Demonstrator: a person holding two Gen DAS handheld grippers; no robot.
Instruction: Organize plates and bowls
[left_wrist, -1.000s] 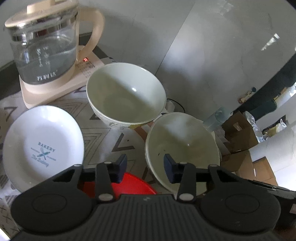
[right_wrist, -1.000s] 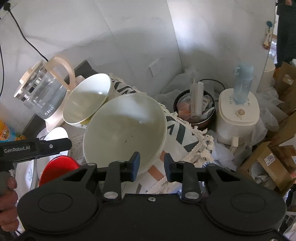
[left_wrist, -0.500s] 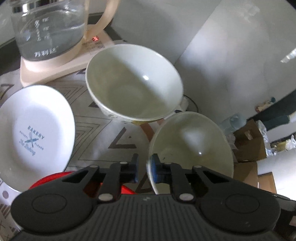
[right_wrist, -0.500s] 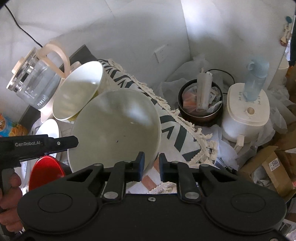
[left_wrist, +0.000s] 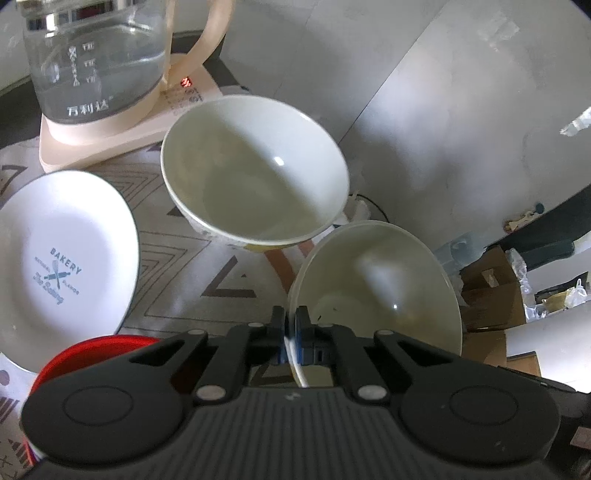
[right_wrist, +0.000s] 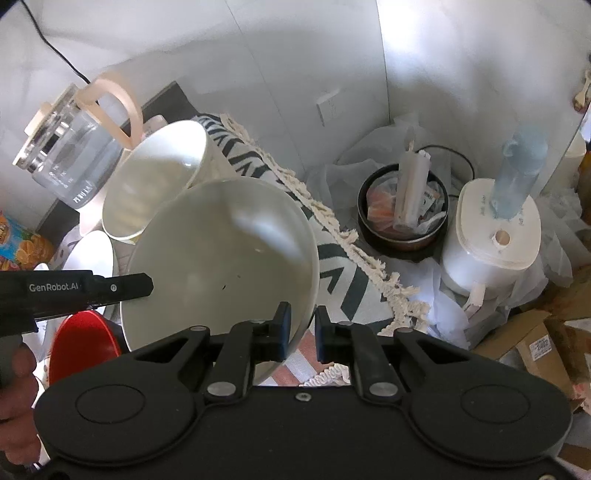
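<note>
Since a second ago the left gripper (left_wrist: 290, 334) has gone from wide open to pinched onto the near rim of the cream bowl (left_wrist: 380, 291), the rim sandwiched between its blue-padded jaws; half a second ago a thin gap still showed there. The right gripper (right_wrist: 302, 334) has narrowed too, and now straddles the bowl's opposite rim with one finger inside and one outside, a sliver of gap remaining on the outer side, so I cannot tell whether it truly grips. The bowl sits tilted, its mouth facing the right camera, above the patterned cloth (left_wrist: 229, 280) on the surface. Just left of the left gripper lies a red bowl (left_wrist: 92, 350), and beyond it a white plate (left_wrist: 62, 266) printed "BAKERY". Farther back a second white bowl (left_wrist: 255, 173) stands just beside the held one, and behind that a glass kettle (left_wrist: 96, 62) rests on its beige base.
</note>
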